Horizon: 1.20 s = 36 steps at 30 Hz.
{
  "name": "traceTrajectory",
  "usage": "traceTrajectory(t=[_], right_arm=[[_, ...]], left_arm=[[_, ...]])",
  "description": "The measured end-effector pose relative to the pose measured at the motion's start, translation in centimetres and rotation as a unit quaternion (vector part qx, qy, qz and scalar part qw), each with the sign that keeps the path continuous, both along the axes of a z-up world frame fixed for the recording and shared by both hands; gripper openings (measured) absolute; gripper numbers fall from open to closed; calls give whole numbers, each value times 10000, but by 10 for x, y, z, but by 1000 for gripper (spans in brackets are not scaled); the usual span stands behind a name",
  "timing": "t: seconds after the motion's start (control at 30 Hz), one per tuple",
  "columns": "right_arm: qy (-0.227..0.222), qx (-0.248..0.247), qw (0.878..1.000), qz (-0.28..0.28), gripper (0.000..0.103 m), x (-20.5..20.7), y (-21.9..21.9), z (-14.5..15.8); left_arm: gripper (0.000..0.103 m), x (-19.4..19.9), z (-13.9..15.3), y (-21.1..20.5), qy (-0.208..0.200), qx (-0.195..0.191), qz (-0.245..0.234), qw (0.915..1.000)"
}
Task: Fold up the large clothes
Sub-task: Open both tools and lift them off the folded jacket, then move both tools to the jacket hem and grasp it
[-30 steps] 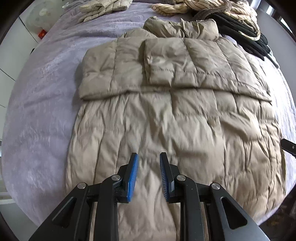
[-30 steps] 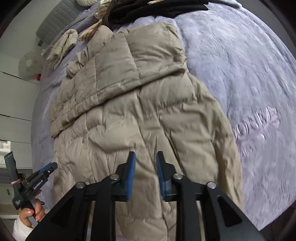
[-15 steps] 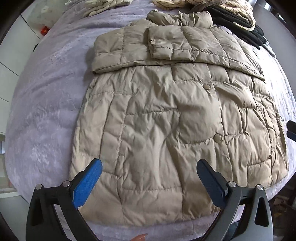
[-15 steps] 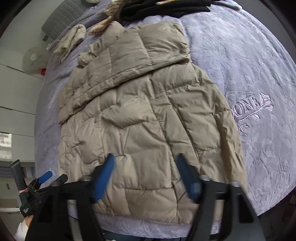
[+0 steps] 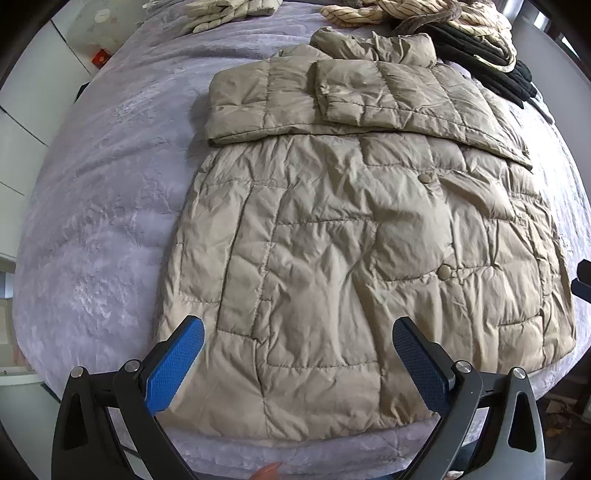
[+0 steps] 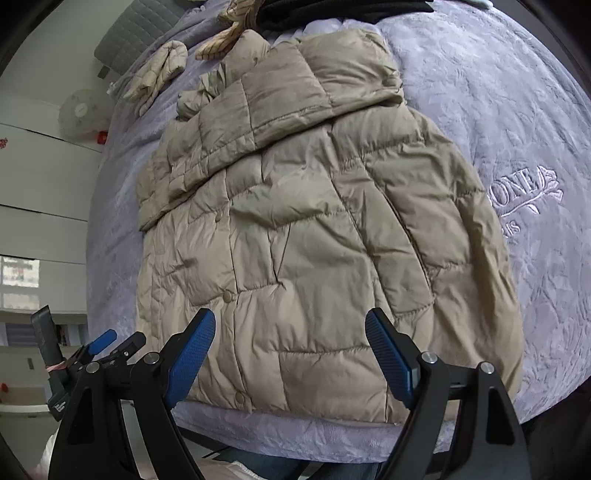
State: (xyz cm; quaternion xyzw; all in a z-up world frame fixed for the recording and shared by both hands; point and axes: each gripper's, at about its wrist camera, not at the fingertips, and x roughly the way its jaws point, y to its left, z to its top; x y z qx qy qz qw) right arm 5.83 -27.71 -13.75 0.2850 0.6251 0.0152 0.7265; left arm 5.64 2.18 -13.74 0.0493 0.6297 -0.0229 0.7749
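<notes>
My left gripper (image 5: 298, 332) hangs over the near hem of the quilted jacket (image 5: 362, 251), its blue pads (image 5: 173, 365) spread wide apart with nothing pinched between them. My right gripper (image 6: 290, 321) hovers over the same hem further along, its jaws still widening, the pads clear of the fabric and holding nothing. From the right wrist view I can see my left gripper low at the left edge, beyond the jacket's side.

The jacket, a beige padded one, lies flat on the lavender bedspread (image 5: 103, 206), its hem close to the near edge of the bed. Both sleeves (image 5: 266, 99) are folded across the chest, one overlapping the other, and the collar (image 5: 373, 48) bunches at the far end. Snap buttons (image 5: 443, 271) show down the front panel.

Beyond the collar lies a heap of other clothes: a cream striped garment (image 5: 413, 11) and dark folded clothing (image 5: 491, 59) touching the jacket's far shoulder. A pale folded piece (image 5: 229, 11) rests well apart at the far left. Embroidered lettering (image 6: 524, 199) marks the bedspread just beside the jacket's right side.
</notes>
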Motion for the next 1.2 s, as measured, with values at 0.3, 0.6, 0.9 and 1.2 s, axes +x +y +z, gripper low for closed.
traceTrajectory(t=[0.3,0.6,0.9,1.2], right_arm=[[450,291,9984,-202,86,-5,-5,-14],[729,639,9916,-856,85,-22,-30,-31],[756,1082,9846,-1148,86,-37,-47,-39],[1065,2129,9513,-1961,86,-97,-84,-69]], left_arm=[[102,-8,-12,17,225,-139,104,9996],[102,-15,-25,37,499,-515,440,9965],[102,-25,-29,74,749,-1330,714,9857],[102,-62,-54,119,1357,-2037,1214,9620]])
